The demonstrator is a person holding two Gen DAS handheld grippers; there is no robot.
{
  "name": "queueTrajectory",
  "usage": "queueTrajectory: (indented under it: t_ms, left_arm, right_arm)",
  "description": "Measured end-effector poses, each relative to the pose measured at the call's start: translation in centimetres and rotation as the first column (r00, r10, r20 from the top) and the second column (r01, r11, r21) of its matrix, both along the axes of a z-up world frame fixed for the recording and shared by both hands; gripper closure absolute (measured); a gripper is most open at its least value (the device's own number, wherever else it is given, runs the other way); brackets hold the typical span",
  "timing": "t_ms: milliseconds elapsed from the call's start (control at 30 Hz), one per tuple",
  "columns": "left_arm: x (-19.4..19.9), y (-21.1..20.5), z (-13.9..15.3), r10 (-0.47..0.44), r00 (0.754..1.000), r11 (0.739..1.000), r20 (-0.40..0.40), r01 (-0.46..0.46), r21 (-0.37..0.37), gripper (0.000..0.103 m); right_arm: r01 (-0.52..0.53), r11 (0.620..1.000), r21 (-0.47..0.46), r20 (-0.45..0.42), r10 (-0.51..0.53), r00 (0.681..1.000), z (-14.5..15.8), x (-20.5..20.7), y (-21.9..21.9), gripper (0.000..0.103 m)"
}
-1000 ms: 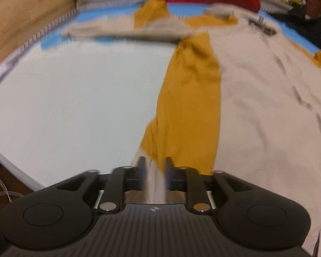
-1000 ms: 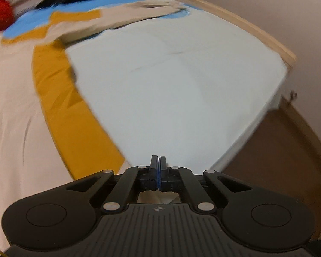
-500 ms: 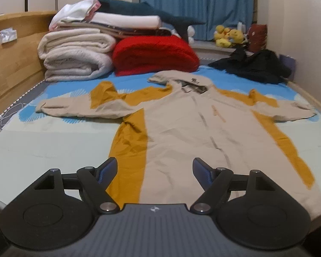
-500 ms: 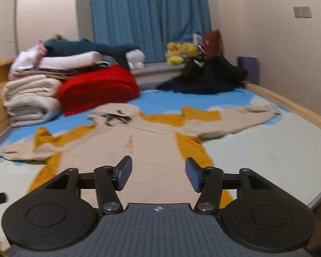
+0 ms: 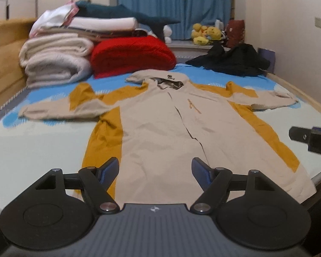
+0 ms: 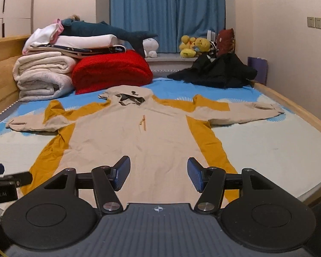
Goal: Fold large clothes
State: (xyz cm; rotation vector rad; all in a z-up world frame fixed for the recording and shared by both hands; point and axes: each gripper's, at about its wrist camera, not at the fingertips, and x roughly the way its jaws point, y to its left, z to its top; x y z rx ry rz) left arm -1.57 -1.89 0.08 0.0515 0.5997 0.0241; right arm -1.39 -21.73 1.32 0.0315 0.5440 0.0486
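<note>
A large beige hooded jacket with mustard side panels (image 5: 160, 128) lies spread flat on the bed, front up, both sleeves stretched out sideways, hood toward the far end. It also shows in the right wrist view (image 6: 134, 137). My left gripper (image 5: 155, 172) is open and empty, held above the jacket's near hem. My right gripper (image 6: 158, 174) is open and empty, also above the near hem. The right gripper's body shows at the left wrist view's right edge (image 5: 310, 138).
Folded white quilts (image 6: 42, 75) and a red blanket (image 6: 111, 70) are stacked at the far left of the bed (image 6: 267, 150). A black garment (image 6: 216, 72) lies far right. Plush toys (image 6: 192, 45) sit on the sill. A wooden bed rail (image 6: 299, 111) runs along the right.
Both grippers let go of the jacket's hem, opened wide, and lifted back from close over the fabric to a level view of the whole bed.
</note>
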Motion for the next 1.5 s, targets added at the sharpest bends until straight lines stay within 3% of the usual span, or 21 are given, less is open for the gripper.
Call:
queueTrajectory:
  t_ms: [300,567,800,967,1133,1500]
  left_arm:
    - [1.3,1.4,-0.5,0.003,1.0,1.0,-0.021,-0.004,-0.031,0.023]
    - [1.4,1.4,-0.5,0.005,1.0,0.999,-0.012,-0.005,-0.032,0.023]
    - [1.7,1.6,-0.7,0.019,0.999,0.999,-0.034,-0.02,-0.035,0.022]
    - [2.1,2.1,-1.1,0.049,0.997,0.998,-0.06,-0.051,-0.034,0.022]
    - [2.6,2.5,-1.8,0.069,0.993,0.996,-0.093,-0.074,-0.051,0.022]
    - [3.1,1.6,-2.8,0.06,0.992,0.996,-0.113,-0.067,-0.059,0.021]
  right_arm:
    - [0.104,0.994,-0.036,0.073,-0.102,0.992,-0.4,1.7,0.2,0.042]
    - [0.15,0.987,-0.056,0.24,-0.133,0.962,0.7,1.8,-0.3,0.042]
    - [0.029,0.996,-0.081,0.047,-0.025,0.999,-1.9,3.1,1.0,0.04]
    - [-0.055,0.992,-0.117,-0.062,0.048,0.997,-3.4,3.4,2.9,0.04]
    - [-0.049,0.992,-0.113,-0.172,0.029,0.985,-4.6,4.0,3.6,0.04]
    - [-0.035,0.996,-0.08,-0.229,0.016,0.973,-5.3,4.3,2.0,0.039]
